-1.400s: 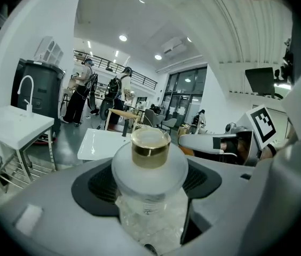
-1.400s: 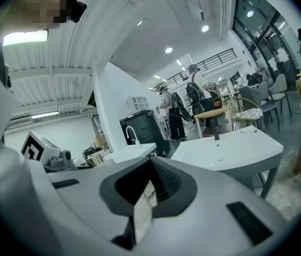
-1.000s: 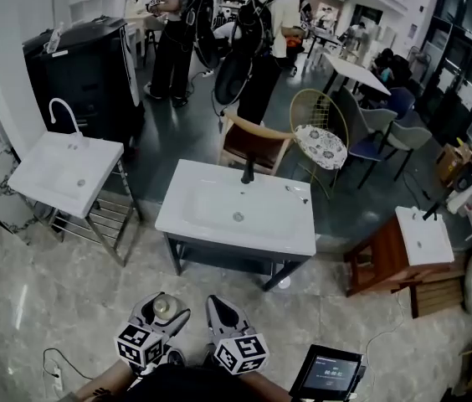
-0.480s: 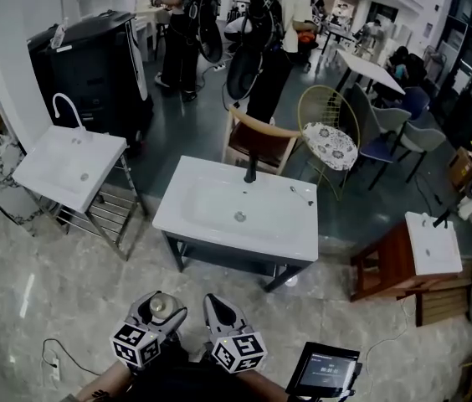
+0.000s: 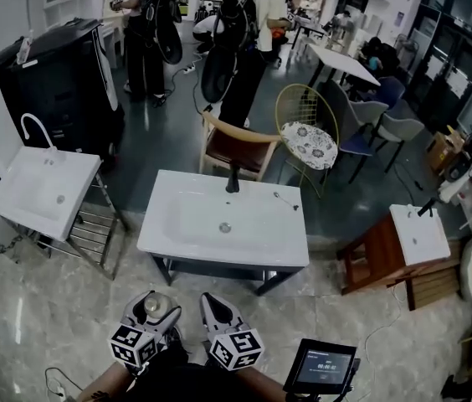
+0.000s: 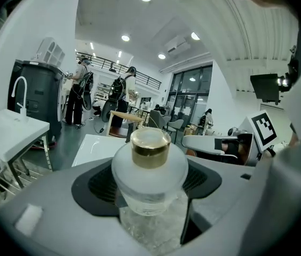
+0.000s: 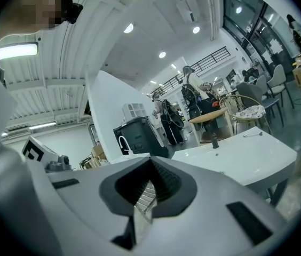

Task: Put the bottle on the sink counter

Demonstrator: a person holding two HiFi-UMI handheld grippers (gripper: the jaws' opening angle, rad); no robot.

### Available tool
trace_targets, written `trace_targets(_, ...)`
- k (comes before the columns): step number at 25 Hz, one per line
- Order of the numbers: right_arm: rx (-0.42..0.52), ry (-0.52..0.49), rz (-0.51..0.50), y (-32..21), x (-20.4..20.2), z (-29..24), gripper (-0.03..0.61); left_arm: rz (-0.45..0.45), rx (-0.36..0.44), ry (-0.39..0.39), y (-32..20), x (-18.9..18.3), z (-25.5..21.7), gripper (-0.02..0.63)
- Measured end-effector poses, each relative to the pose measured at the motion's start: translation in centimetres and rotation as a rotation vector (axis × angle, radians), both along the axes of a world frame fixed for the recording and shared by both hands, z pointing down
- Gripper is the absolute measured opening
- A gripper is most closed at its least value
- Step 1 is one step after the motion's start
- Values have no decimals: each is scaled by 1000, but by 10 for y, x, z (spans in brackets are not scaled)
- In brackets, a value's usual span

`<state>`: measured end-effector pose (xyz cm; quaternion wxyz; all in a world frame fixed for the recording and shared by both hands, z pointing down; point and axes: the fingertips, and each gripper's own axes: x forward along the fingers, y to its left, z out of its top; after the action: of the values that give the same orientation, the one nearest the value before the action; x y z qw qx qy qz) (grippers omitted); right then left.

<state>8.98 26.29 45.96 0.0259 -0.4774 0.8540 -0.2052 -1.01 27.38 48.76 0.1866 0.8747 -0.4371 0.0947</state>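
A frosted glass bottle (image 6: 149, 180) with a gold cap sits between the jaws of my left gripper (image 6: 150, 196), which is shut on it. In the head view the bottle (image 5: 155, 306) shows at the tip of the left gripper (image 5: 154, 312), low and near my body. My right gripper (image 5: 215, 310) is beside it, shut with nothing between its jaws (image 7: 142, 204). The white sink counter (image 5: 165, 239) with a dark faucet (image 5: 233, 179) stands on a dark frame just ahead of both grippers, its basin bare.
A second white sink (image 5: 18, 193) on a metal rack stands at the left. A wooden chair (image 5: 238, 147) and a wire chair (image 5: 307, 139) stand behind the counter. A small sink on a wooden stand (image 5: 416, 234) is at the right. People stand further back. A tablet (image 5: 321, 367) is by my right.
The view has shifted: the sink counter now sits a little further left and lower in the head view. Both grippers keep their places near my body, the bottle still held.
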Motion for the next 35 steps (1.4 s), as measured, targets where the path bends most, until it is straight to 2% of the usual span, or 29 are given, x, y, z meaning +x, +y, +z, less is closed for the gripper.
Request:
trace_targets(10,-25,51,81,-66,-33,1,-5,88,-12,26,-82,-37,5,337)
trace_targets(20,-29,79,130,-111,-57,-4,-5,145,-29,59,-129,-57,5,337)
trace_targets(25,-30,79,139,-121,-67,-4,-5,147,-16,47,-144,-70,8,337)
trace_targets(35,-65,58,149,-140,-59,14,-5,158,-47,52,-161,-58,22,337)
